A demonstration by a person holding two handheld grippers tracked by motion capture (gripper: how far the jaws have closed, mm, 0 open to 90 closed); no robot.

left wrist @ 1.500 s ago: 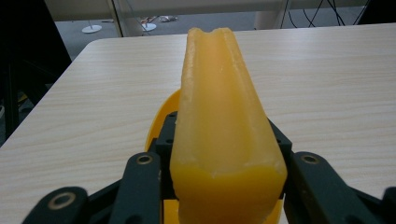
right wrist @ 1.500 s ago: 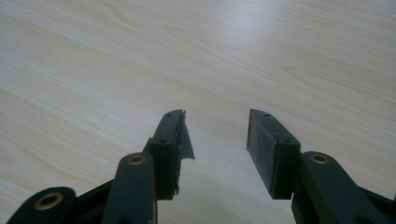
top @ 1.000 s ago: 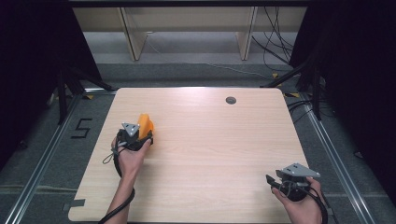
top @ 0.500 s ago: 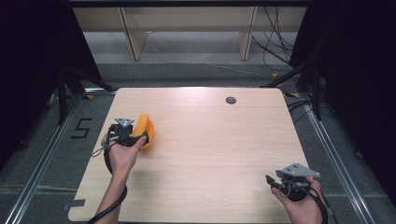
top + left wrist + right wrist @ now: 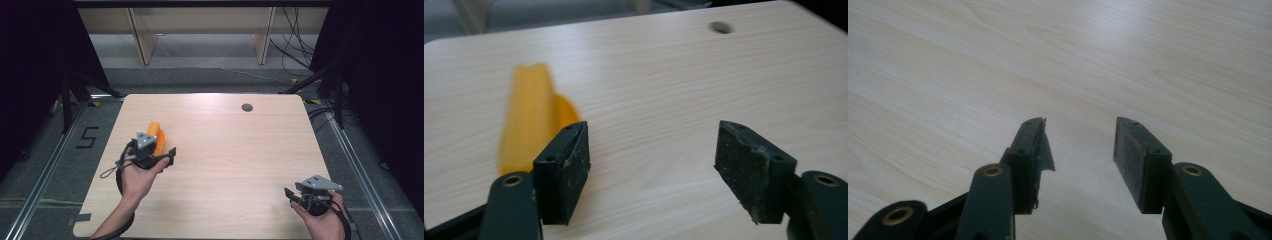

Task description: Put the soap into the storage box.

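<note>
Orange plastic piece (image 5: 155,137) lies on the pale wood table (image 5: 240,150), left side, just beside the left tool (image 5: 171,152), whose jaws have just been closing a little yet stand wide with nothing between them. Right tool (image 5: 289,194) (near right corner) gapes, empty.

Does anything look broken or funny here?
Yes, one small thing. The pad on one of the right gripper's fingers looks torn: a ragged flap sticks out from its edge, while the other finger's pad lies flat. The orange thing lies on the table just beside the open left gripper, not knocked over or spilled.
</note>
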